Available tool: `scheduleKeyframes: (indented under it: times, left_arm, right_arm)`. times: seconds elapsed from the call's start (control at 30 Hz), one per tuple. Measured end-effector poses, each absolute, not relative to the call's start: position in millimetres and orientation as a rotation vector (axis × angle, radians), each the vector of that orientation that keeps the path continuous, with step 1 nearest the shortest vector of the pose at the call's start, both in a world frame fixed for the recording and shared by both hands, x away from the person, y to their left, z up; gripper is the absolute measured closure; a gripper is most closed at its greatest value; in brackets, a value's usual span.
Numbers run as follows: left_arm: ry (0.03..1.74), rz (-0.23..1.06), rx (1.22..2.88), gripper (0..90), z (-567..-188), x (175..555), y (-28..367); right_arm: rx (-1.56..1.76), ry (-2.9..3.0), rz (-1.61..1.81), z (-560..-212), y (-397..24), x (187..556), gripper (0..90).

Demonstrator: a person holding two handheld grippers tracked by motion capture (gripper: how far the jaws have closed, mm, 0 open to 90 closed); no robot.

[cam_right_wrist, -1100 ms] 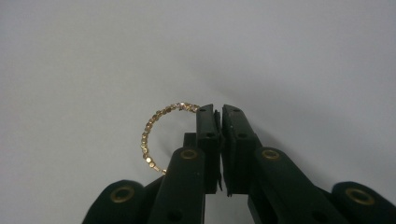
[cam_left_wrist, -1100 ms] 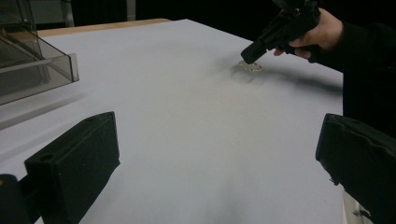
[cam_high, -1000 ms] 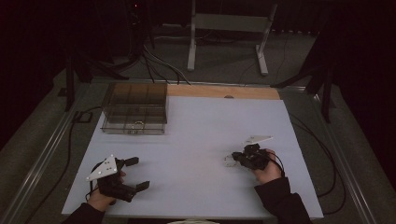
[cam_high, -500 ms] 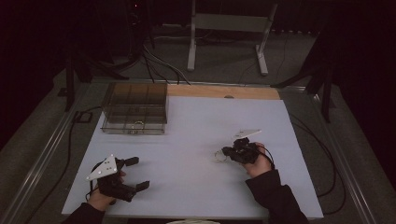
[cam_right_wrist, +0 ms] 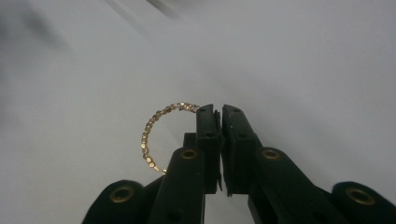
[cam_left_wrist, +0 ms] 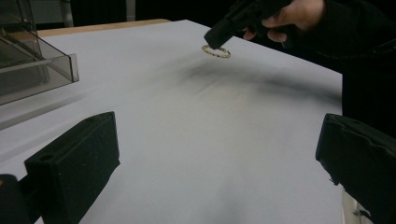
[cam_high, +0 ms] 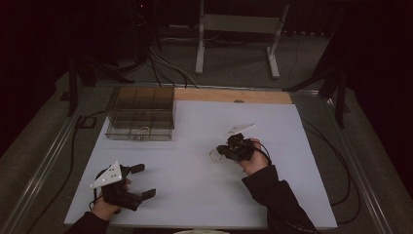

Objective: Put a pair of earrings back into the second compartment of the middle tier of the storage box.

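Clear plastic organiser box (cam_high: 141, 114) sits at far-left of white table sheet (cam_high: 195, 185), w/ internal dividers; high view shows several compartments, contents too dim to call, one small pale curved item near its front wall (cam_high: 144, 129), can't ID. In left gripper view the box corner (cam_left_wrist: 42, 65) is cut off by frame edge, compartments seen there look bare but only partly in frame. Beaded gold bracelet (cam_right_wrist: 156, 135) is pinched in right gripper (cam_right_wrist: 219, 114): jaws pressed together w/ the bead chain caught at their tip, loop hanging out to one side. In left gripper view the bracelet (cam_left_wrist: 215, 51) hangs under right gripper (cam_left_wrist: 224, 32), above the sheet, shadow smeared below it; can't tell if lowest beads touch the sheet. High view: right gripper (cam_high: 229, 151) mid-table, right of centre, well apart from box; bracelet (cam_high: 215, 154) only a faint ring there. Part of the loop is hidden behind the jaws in right gripper view. Left gripper (cam_high: 139, 180) near front-left edge of table, jaws spread wide, nothing betw. them; its two pads (cam_left_wrist: 74, 163) frame bare sheet. Person's right sleeve (cam_high: 277, 200) cut off at bottom edge. Room behind table is dark; stand legs (cam_high: 234, 44) and cables on floor barely legible.
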State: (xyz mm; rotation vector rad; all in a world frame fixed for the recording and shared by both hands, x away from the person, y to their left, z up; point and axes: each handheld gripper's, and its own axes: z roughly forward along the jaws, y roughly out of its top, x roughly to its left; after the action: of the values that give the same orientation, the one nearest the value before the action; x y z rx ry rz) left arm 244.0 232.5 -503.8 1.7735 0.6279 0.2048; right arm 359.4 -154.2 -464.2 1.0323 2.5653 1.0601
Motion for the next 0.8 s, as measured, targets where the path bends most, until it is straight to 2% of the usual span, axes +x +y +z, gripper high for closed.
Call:
scheduleKeyframes:
  times: [0.8]
  left_arm:
    - [0.619, 0.202, 1.779, 0.5, -504, 244, 232]
  right_arm:
    - [0.868, 2.635, 1.134, -441, -66, 384, 86.8]
